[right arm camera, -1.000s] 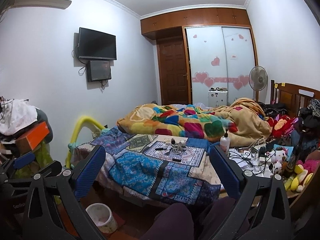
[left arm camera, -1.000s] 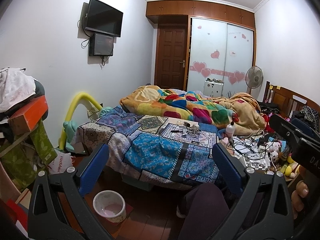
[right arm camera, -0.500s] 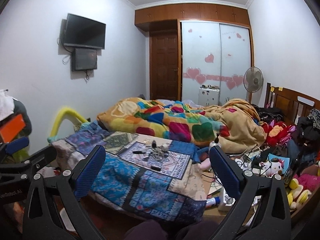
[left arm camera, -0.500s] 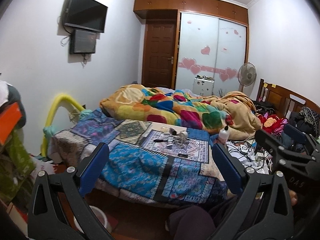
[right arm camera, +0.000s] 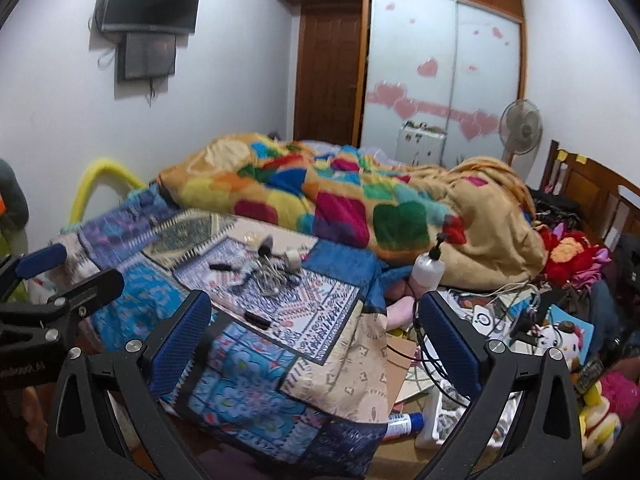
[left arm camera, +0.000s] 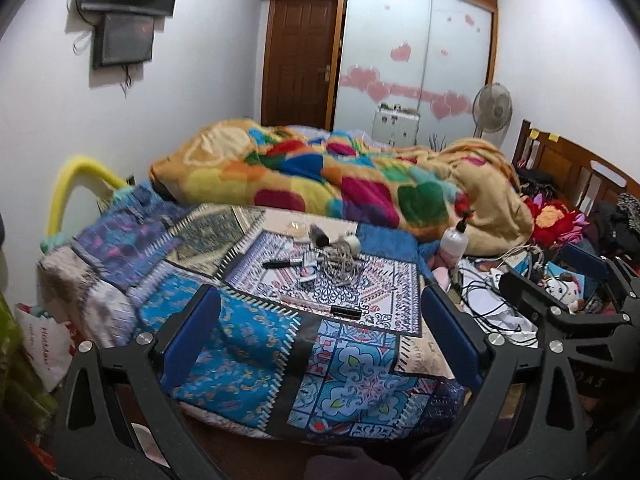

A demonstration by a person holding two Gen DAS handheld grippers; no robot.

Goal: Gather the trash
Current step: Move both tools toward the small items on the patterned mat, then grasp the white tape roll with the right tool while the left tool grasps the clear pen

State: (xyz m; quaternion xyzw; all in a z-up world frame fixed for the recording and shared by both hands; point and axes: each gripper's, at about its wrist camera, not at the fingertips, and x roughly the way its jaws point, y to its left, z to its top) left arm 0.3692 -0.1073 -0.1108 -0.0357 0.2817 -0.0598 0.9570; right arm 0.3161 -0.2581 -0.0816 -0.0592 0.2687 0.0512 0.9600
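Small items lie on the patterned bedspread point(left arm camera: 248, 344): a black marker point(left arm camera: 282, 264), a tangled cord bundle point(left arm camera: 338, 268), a tape roll point(left arm camera: 352, 245) and a pen point(left arm camera: 340, 311). In the right wrist view I see the same marker point(right arm camera: 222, 267), cord bundle point(right arm camera: 266, 278) and pen point(right arm camera: 256, 319). My left gripper point(left arm camera: 320, 340) is open and empty, short of the bed's near edge. My right gripper point(right arm camera: 316, 344) is open and empty, to the right of the left one, over the bed corner.
A colourful blanket point(left arm camera: 340, 184) covers the far half of the bed. A white pump bottle point(left arm camera: 454, 240) stands at the bed's right side. Cables, toys and clutter point(right arm camera: 520, 320) fill the floor on the right. A white bag point(left arm camera: 44, 344) sits low on the left.
Both grippers have moved forward and rightward toward the bed; the items on it look larger. The waste bin at lower left has left both views. Both jaws stay open.
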